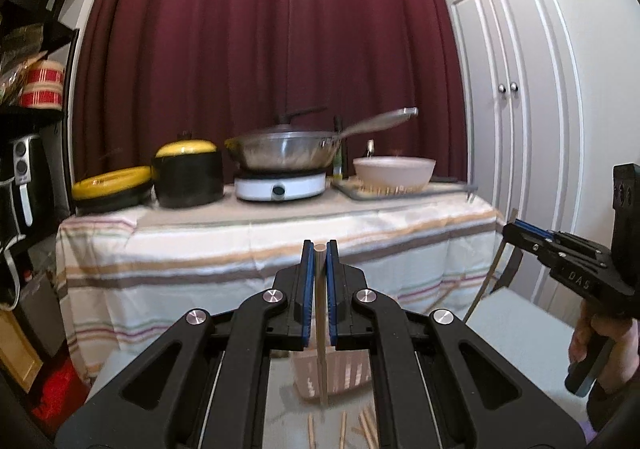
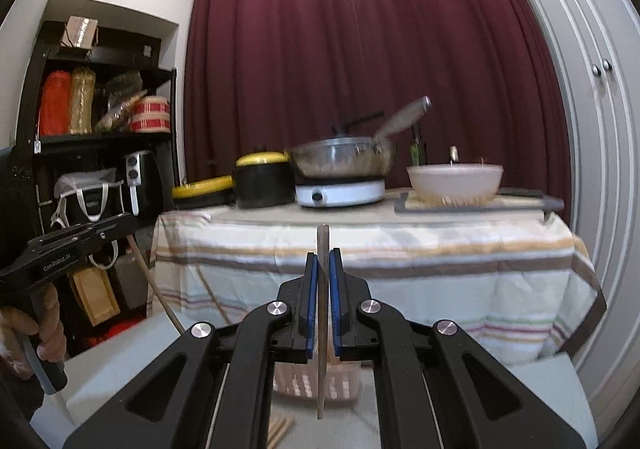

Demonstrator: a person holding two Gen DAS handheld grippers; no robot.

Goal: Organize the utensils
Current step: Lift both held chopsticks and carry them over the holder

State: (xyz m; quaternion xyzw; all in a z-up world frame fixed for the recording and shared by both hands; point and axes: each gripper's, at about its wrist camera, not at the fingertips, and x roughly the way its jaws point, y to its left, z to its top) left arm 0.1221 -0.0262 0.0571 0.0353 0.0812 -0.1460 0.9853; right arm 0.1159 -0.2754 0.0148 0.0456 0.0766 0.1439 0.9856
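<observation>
Beyond my grippers stands the striped-cloth table [image 1: 200, 249], well apart from the work. Nearer, on the pale worktop [image 2: 540, 389], sits the pinkish slotted plastic basket [image 1: 348, 371], with loose wooden chopsticks [image 1: 366, 429] lying just in front of it. My left gripper [image 1: 320, 253] is clamped on a round pale wooden chopstick [image 1: 321, 329]; my right gripper [image 2: 323, 261] is pinched on a flatter, darker wooden chopstick [image 2: 322, 329]. Each stick runs upright between the blue pads, its top poking just above the fingertips and its lower end hanging over the basket. The sticks are thin and smooth, so I judge either could swivel or slide in my grip and miss the basket's opening as I lower it.
</observation>
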